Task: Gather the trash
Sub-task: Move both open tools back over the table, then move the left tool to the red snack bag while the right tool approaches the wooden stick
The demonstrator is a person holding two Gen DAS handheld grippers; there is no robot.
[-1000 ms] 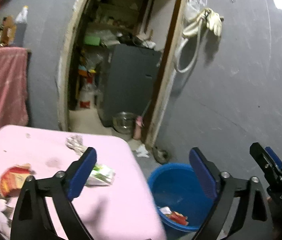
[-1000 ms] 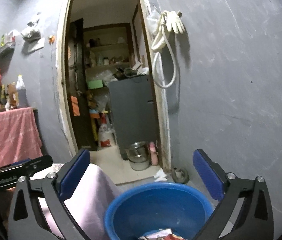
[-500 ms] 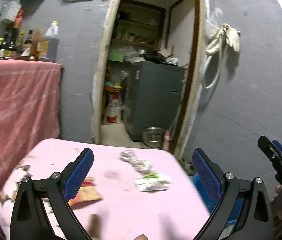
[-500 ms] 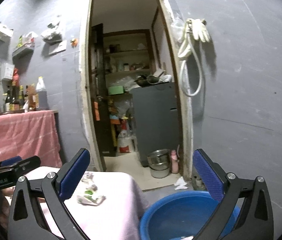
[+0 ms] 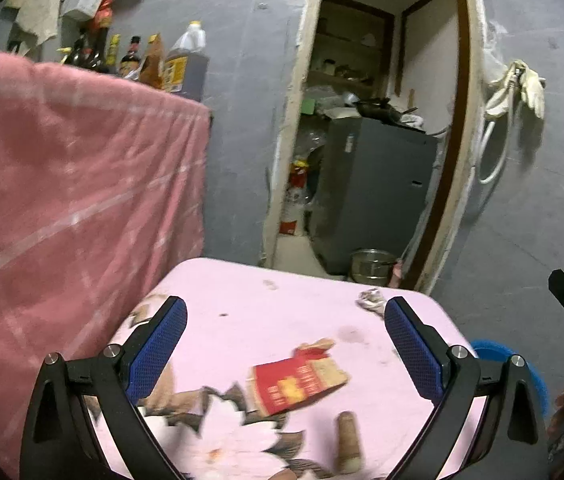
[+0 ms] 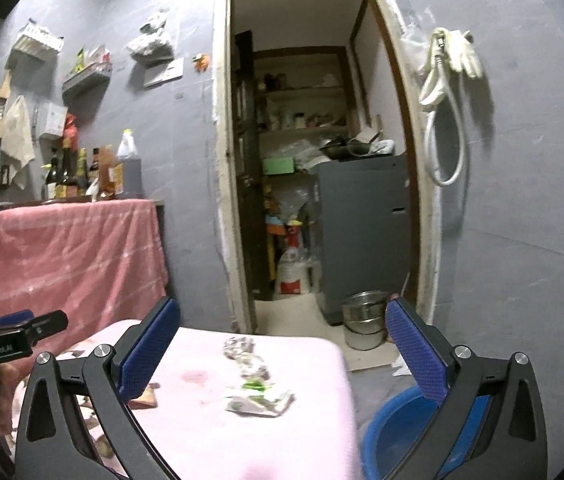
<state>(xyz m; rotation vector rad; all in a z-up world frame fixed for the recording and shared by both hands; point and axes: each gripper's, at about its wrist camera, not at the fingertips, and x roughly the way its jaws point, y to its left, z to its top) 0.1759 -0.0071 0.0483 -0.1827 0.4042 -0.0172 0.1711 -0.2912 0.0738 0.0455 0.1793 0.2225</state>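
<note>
While both grippers' jaws gape empty, pink table (image 5: 282, 312) with red wrapper (image 5: 296, 384), grey wall (image 6: 522, 200).

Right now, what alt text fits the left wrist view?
The open left hand-held gripper hovers over a pink table holding a red wrapper, a crumpled wad and a small brown cylinder. A blue basin peeks out beyond.

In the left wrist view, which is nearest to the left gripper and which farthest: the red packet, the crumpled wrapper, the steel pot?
From the left gripper:
1. Red packet, on the pink table, between the fingers.
2. Crumpled wrapper, at the table's far right corner.
3. Steel pot, on the doorway floor.
</note>
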